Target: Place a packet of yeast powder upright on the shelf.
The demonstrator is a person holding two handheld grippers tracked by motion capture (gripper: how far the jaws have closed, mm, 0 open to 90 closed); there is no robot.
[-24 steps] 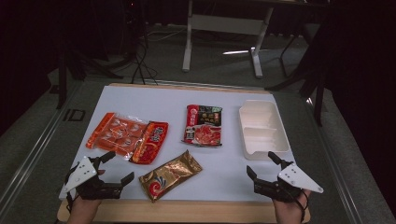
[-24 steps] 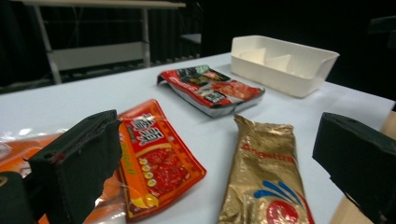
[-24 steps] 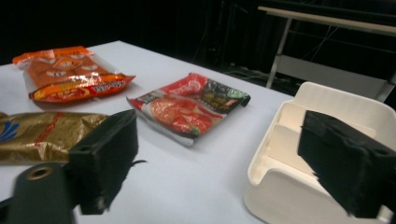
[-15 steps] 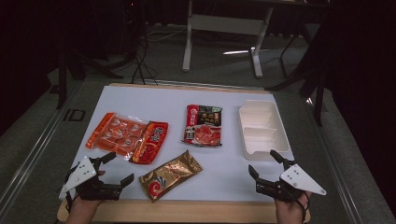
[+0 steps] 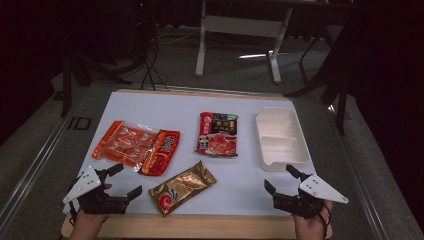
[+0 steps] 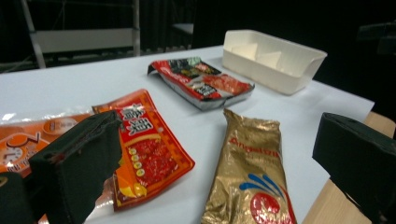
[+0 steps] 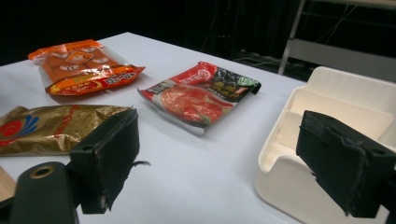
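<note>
High view takes in the whole white-topped desk [image 5: 165,107] with its wooden front edge, the dark floor and a grey metal stand behind it; both gripper views cut the desk off at close range. On the desk's right side sits a white divided plastic tray [image 5: 281,140], whose inner partitions read best in the left gripper view [image 6: 273,58], while the right gripper view shows only its near corner and wall [image 7: 322,140]. Left of the tray lies a red and dark flat snack packet [image 5: 217,134], then a clear-fronted orange bag of round snacks [image 5: 122,144] with a smaller red-orange sachet [image 5: 161,152] overlapping its right end. Nearest the front edge lies a gold foil pouch with a red and blue swirl [image 5: 182,187], between the two grippers and touching neither.

The left gripper [image 5: 120,181], held in a hand at the desk's front left corner, stands wide apart with nothing between its black pads; in its own view the gold pouch [image 6: 252,172] shows through the gap. The right gripper [image 5: 281,179], at the front right corner just before the tray, is likewise spread wide and grips nothing.

Print on the packets is too blurred to read fully. The orange bag is cut off at the left edge of the left gripper view [image 6: 28,140], partly behind a pad.
</note>
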